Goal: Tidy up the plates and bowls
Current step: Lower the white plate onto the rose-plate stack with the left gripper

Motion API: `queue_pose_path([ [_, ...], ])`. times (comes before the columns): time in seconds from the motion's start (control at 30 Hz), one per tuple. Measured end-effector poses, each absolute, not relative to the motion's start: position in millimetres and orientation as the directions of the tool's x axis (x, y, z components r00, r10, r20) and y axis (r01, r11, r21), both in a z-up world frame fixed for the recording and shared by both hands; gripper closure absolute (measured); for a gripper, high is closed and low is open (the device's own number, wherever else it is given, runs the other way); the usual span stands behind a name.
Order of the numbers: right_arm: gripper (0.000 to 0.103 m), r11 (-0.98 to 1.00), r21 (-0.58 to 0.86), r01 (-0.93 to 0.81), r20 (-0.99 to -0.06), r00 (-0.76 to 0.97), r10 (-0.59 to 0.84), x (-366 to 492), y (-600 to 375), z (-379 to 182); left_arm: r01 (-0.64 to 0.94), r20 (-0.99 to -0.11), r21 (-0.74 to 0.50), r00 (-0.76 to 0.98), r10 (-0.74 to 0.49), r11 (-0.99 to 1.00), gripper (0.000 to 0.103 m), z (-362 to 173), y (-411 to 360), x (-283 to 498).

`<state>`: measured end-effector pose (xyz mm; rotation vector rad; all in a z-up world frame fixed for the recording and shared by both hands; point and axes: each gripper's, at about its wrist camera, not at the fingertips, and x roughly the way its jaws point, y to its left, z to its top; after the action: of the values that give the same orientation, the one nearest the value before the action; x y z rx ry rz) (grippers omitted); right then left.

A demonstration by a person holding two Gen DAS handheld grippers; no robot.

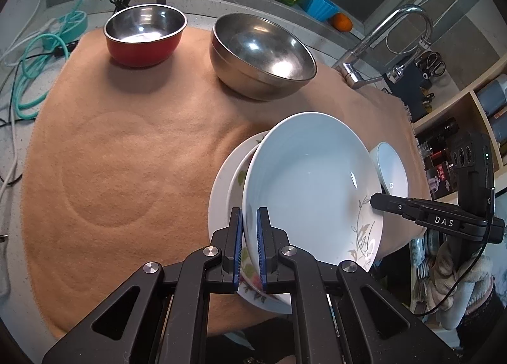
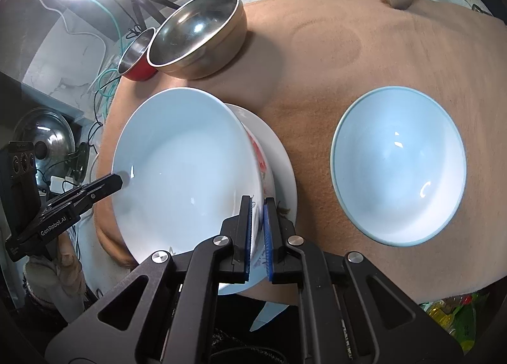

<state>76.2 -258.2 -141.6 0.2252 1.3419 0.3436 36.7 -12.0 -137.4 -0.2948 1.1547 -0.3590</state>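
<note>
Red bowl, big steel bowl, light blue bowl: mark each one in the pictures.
red bowl (image 1: 144, 55): left wrist view, on its red outer wall.
big steel bowl (image 1: 263, 50): left wrist view, on its inner surface.
light blue bowl (image 2: 397, 167): right wrist view, on its inside bottom.

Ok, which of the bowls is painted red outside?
The small steel bowl at the far edge of the orange mat; the bigger one beside it is bare metal.

I'm gripping the white deep plate's (image 1: 304, 180) rim with my left gripper (image 1: 249, 246), tilting it over a floral plate (image 1: 250, 281); my right gripper (image 1: 378, 200) is pinching its opposite rim.
</note>
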Motion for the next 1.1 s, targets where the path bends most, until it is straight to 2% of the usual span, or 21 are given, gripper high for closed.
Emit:
queue_pose_path([
  [1.1,0.095,0.939,0.317,-0.131,-0.924,0.178,0.337,74,-249,-152,0.109,-0.850,-0.383,0.348,-0.396,0.918,0.096,-147,-17,37],
])
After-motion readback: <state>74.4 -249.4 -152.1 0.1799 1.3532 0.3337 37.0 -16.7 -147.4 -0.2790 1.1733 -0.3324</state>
